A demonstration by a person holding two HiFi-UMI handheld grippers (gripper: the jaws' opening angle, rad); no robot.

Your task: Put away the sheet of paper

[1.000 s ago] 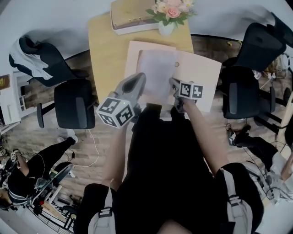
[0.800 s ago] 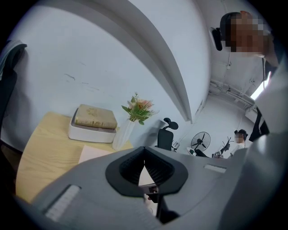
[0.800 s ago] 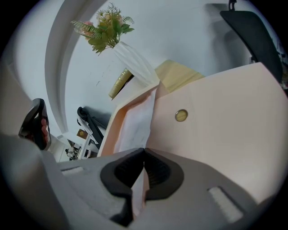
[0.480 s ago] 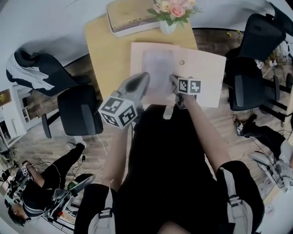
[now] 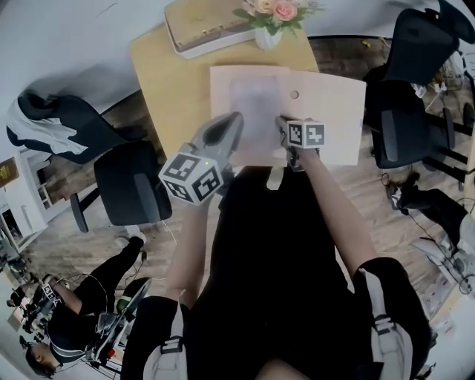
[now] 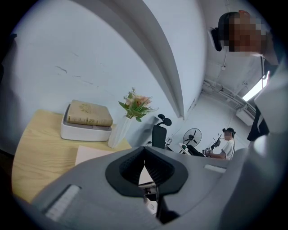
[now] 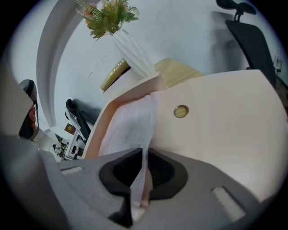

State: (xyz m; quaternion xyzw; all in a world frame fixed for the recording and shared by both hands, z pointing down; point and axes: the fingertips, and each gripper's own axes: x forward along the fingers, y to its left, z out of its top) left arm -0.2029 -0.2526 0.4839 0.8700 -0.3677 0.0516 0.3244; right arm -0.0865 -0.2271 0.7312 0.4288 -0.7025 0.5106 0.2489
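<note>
An open pale pink folder (image 5: 330, 111) lies on the wooden table (image 5: 171, 82), with a round snap (image 7: 181, 111) on its right half. A white sheet of paper (image 5: 256, 111) lies over the folder's left half. My right gripper (image 5: 284, 128) is at the folder's near edge, shut on the near edge of the sheet of paper (image 7: 130, 126), which runs up from between the right gripper's (image 7: 144, 157) jaws. My left gripper (image 5: 231, 121) hovers by the folder's left part. The left gripper's (image 6: 144, 155) jaws are shut with nothing seen between them.
At the table's far end stand a book in a white tray (image 5: 200, 26) and a vase of flowers (image 5: 271, 15). Black office chairs stand left (image 5: 133, 182) and right (image 5: 404, 111). A person (image 5: 67, 326) sits on the floor at lower left.
The head view has shifted, so the table and folder sit squarer in the picture. Both grippers keep nearly the same places at the folder, the right one still on the sheet.
</note>
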